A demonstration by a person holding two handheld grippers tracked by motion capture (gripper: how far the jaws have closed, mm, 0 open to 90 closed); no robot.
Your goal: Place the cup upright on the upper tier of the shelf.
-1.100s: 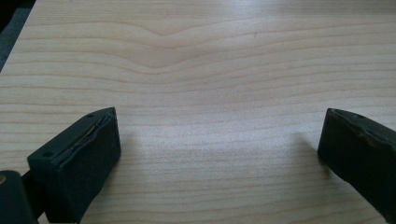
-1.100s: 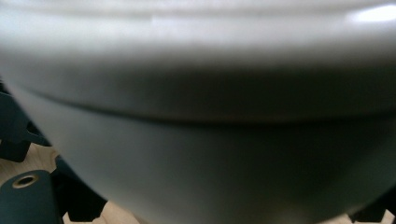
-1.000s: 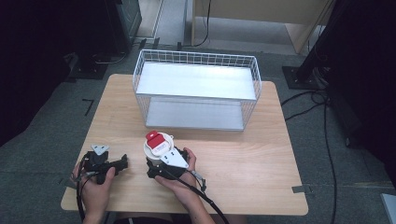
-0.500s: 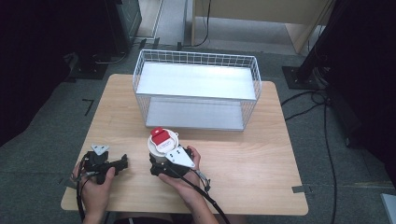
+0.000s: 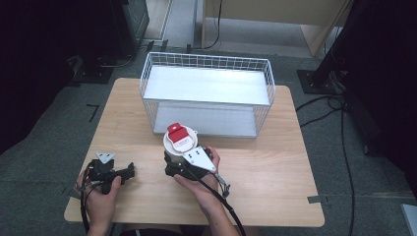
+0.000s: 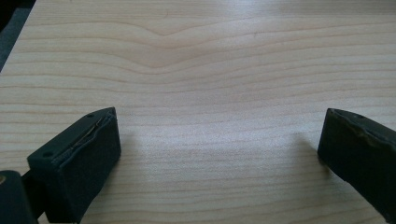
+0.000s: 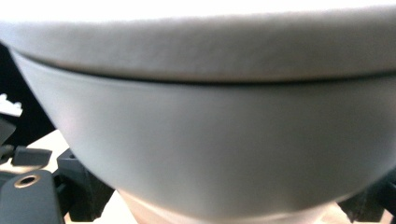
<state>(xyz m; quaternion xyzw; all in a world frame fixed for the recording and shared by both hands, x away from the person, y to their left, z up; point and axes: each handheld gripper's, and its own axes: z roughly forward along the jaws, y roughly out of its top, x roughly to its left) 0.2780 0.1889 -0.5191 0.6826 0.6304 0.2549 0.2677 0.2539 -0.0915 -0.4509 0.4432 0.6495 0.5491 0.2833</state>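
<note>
High view, wire basket [image 5: 206, 73] beyond held white container [image 5: 180, 142], table [image 5: 275, 172]

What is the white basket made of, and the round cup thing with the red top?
The basket looks like thin metal wire coated white: an open grid you can see through. The cup in the right gripper seems to be smooth, matt white plastic, with a glossier red lid tab; it could be coated paper.
</note>
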